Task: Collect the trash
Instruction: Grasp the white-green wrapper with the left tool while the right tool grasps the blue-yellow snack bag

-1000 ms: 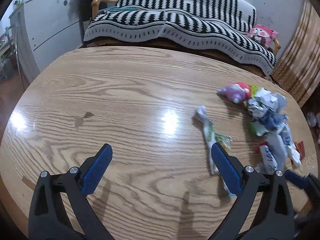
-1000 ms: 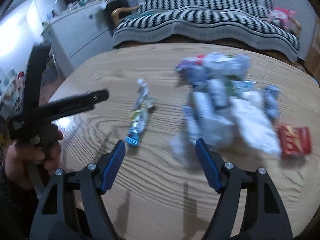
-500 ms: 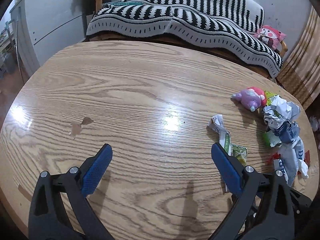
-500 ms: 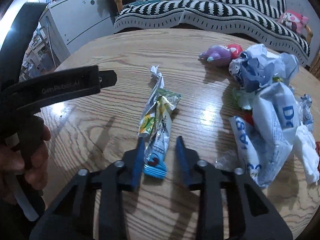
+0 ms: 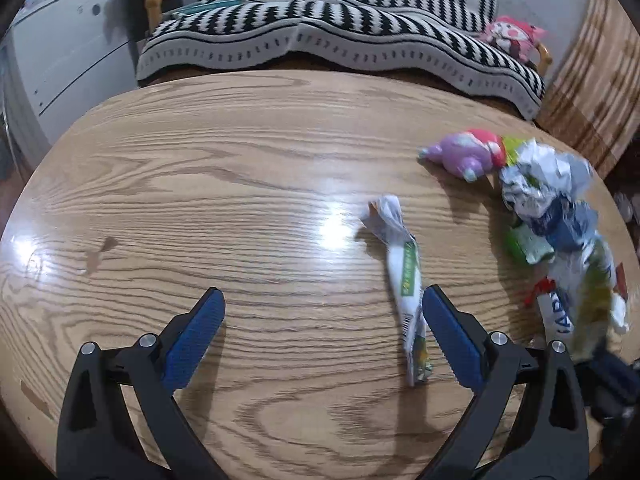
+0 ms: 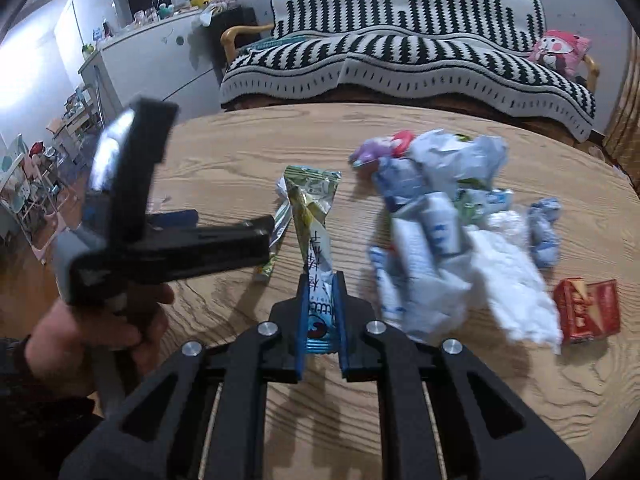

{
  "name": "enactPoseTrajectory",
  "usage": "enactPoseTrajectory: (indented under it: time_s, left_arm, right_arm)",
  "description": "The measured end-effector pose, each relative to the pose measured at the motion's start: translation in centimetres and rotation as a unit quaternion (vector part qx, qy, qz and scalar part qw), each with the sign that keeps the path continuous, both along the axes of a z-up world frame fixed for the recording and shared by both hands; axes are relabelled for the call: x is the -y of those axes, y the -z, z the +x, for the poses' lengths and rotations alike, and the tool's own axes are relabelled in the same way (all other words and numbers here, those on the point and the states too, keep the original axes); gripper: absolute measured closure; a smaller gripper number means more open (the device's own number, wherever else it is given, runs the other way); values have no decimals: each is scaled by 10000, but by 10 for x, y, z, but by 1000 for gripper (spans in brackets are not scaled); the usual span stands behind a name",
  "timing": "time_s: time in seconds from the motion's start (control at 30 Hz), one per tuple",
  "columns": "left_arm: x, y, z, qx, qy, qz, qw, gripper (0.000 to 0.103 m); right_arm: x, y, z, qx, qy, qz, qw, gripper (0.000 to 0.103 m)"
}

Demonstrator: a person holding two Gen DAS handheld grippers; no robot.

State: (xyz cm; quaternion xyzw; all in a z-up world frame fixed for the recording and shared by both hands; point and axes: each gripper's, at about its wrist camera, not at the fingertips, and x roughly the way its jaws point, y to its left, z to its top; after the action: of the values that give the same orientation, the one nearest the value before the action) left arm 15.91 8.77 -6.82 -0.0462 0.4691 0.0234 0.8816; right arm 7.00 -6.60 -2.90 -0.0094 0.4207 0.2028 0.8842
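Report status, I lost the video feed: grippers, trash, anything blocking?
Right gripper closing on snack wrapper. Left gripper open, empty, beside twisted wrapper. Trash pile on table. Nothing blocking.

left wrist: close above surface, tilted down, facing sofa | right wrist: likewise | shared: trash pile, sofa

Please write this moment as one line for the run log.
task: collect trash | right gripper: closing on snack wrapper | left gripper: open, above table | trash pile: on table
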Motion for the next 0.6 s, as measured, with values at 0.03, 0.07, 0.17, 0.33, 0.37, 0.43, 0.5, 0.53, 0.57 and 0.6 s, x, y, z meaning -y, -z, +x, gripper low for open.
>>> enactPoseTrajectory:
  time_s: [0.03, 0.07, 0.17, 0.33, 0.37, 0.43, 0.5, 0.53, 0.57, 0.6]
  left_arm:
    - [6, 3, 1, -28, 40, 41, 10000, 7]
    - [12, 6, 1, -55, 93, 62, 9999, 7]
    - [26, 10, 2, -89, 159, 236, 9996, 10]
    - [46, 5, -2, 37, 315, 446, 9985, 68]
    - [49, 4, -2, 23, 316, 483, 9983, 78]
    - [56, 2, -4, -30, 305, 561, 9980, 92]
    - [64, -4, -6, 19, 272, 528, 9982, 93]
    - [68, -8, -8, 59, 254, 522, 9983, 93]
    - [72, -13, -10, 107, 250, 498, 9984, 93]
    - [80, -21, -13, 184, 269, 430, 9985, 93]
  right_arm:
    - [5, -1, -2, 10, 23, -6, 10000, 91]
    - [12, -2, -5, 9, 49, -13, 10000, 91]
    - [26, -5, -11, 4, 109, -22, 9999, 91]
    - [52, -12, -21, 51, 241, -35, 9997, 91]
    - [58, -13, -24, 66, 284, -37, 9996, 91]
    - [72, -15, -29, 83, 411, -36, 9991, 91]
    - [90, -18, -34, 105, 574, -28, 9983, 91]
    - [101, -20, -38, 119, 655, -25, 9978, 91]
    - [107, -21, -41, 134, 727, -22, 9973, 91]
    - [122, -23, -45, 153, 853, -13, 9962, 91]
